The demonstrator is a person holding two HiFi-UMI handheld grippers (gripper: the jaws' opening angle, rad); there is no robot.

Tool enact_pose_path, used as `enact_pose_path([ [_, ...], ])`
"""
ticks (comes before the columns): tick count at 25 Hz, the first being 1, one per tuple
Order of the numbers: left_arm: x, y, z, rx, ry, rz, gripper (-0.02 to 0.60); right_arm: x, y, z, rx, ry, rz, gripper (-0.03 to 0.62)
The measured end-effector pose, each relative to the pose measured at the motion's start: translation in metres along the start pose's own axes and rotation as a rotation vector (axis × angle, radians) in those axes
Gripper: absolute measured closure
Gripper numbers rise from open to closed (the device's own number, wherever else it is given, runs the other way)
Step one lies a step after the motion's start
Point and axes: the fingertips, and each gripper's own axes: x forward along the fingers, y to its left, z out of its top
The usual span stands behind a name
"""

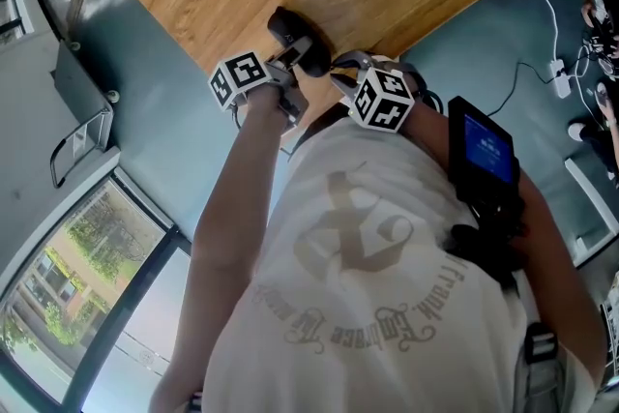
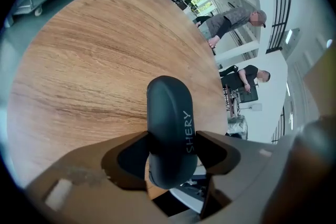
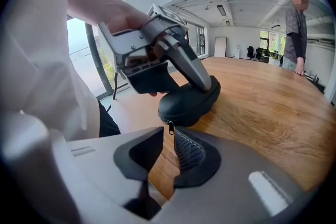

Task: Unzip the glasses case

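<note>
One container in play: a single dark glasses case (image 2: 169,113), and it is zipped shut all the way round, so nothing of its inside can be seen. The lettering SHERY runs along its side. It sits at the near edge of the wooden table (image 2: 79,60), close to the corner in front of the person, with its near end poking out past that edge over the floor.

The count: one case, one table, one zipper pull (image 3: 170,127) and two hand-held grippers.

The left hand-held gripper (image 2: 173,147) has the case. Its jaws stand wide, one pad pressed on each long side of the case, clamped around the near half. The right gripper view confirms it from the side, with the upper finger lying along the top of the case and the case's far end down on the wood.

The right hand-held gripper (image 3: 168,136) comes in low at the end of the case that hangs off the table. Its jaws are only narrowly apart, a slim wedge of table showing between the pads. The small metal pull dangles right at the mouth of those jaws, between the two tips, and the pads are not closed on it. Nothing else is between them.

Past the table's far edge, a standing person (image 2: 233,21) and a second person (image 2: 251,77) are visible, well away from the case.
</note>
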Motion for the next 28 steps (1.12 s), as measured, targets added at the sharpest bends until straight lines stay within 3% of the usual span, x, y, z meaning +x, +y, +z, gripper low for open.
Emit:
enact_pose_path([
  [4,-0.003,-0.007,-0.003,-0.031,0.01,-0.028,0.291,0.003,-0.003,0.0,0.059,0.002,-0.029,0.52],
  [10,-0.003,-0.014,-0.004,0.033,0.047,-0.045,0.29,-0.005,0.007,0.008,0.204,-0.122,0.119,0.504],
  [15,-0.003,-0.021,-0.004,0.041,0.069,-0.091,0.29,-0.012,0.004,0.009,0.304,-0.199,0.151,0.519],
  [21,-0.003,-0.026,-0.006,0.085,0.113,-0.102,0.288,-0.021,0.003,0.016,0.35,-0.266,0.177,0.543],
  [28,-0.003,-0.024,-0.006,0.098,0.126,-0.098,0.288,-0.023,0.006,0.016,0.305,-0.256,0.192,0.582],
])
